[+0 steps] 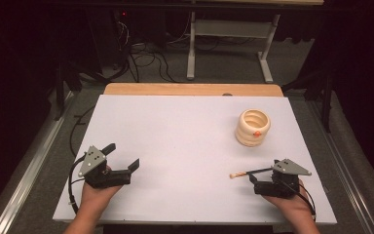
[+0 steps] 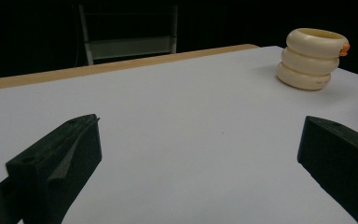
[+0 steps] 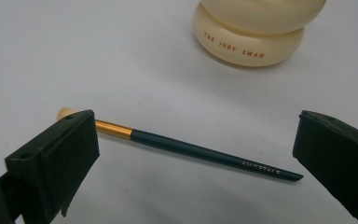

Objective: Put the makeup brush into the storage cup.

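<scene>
Cream ringed holder [image 1: 252, 127] looks empty; brush [image 3: 191, 149] lies between right claw's [image 3: 191, 154] spread jaws; left claw [image 2: 200, 158] apart.

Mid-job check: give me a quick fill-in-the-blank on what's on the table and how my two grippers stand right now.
1. The makeup brush lies flat between the open jaws of the ____ gripper.
2. The brush's handle is dark with a band coloured ____ near the tip.
3. The cream ribbed holder stands ____ on the white table.
4. The left gripper has its jaws ____.

Missing words: right; gold; upright; open
</scene>
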The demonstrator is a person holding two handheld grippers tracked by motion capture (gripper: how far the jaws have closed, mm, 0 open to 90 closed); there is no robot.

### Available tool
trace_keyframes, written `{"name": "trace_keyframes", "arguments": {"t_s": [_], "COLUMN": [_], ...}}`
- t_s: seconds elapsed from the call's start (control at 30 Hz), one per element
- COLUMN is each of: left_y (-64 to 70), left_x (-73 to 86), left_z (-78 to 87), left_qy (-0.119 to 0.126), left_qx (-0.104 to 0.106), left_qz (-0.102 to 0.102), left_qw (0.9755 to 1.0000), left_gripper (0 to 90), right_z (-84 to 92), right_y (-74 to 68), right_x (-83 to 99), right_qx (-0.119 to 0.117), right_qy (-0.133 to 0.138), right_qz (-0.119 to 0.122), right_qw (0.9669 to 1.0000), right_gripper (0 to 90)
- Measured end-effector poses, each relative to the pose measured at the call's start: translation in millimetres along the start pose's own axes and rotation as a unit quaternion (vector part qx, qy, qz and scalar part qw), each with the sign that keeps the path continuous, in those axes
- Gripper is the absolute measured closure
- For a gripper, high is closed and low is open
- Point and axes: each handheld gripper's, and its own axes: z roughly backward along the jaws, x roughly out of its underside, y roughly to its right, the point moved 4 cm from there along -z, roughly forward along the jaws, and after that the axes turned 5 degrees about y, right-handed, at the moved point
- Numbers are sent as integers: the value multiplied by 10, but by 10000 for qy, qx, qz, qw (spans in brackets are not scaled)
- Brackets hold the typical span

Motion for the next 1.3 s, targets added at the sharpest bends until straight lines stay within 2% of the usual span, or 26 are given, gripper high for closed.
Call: {"name": "trace_keyframes", "arguments": {"t_s": [0.43, 0.8, 1.17, 1.3], "left_y": [3, -1, 12, 5], "left_x": [-2, -4, -4, 1], "left_z": [6, 11, 6, 11], "left_qy": [0, 11, -17, -22], "left_qx": [24, 29, 45, 38], "left_qz": [14, 29, -2, -1], "left_qw": [10000, 10000, 10000, 10000], "left_gripper": [4, 5, 5, 5], "right_z": [-55, -69, -76, -90], "right_y": [-24, -29, -51, -65], "right_x": [74, 112, 159, 159], "right_qx": [-55, -66, -133, -146], "right_qy": [-473, -713, -1093, -1228], "right_qz": [-30, -95, -187, -116], "right_qw": [9989, 9974, 9937, 9923], "right_gripper": [16, 12, 10, 10]}}
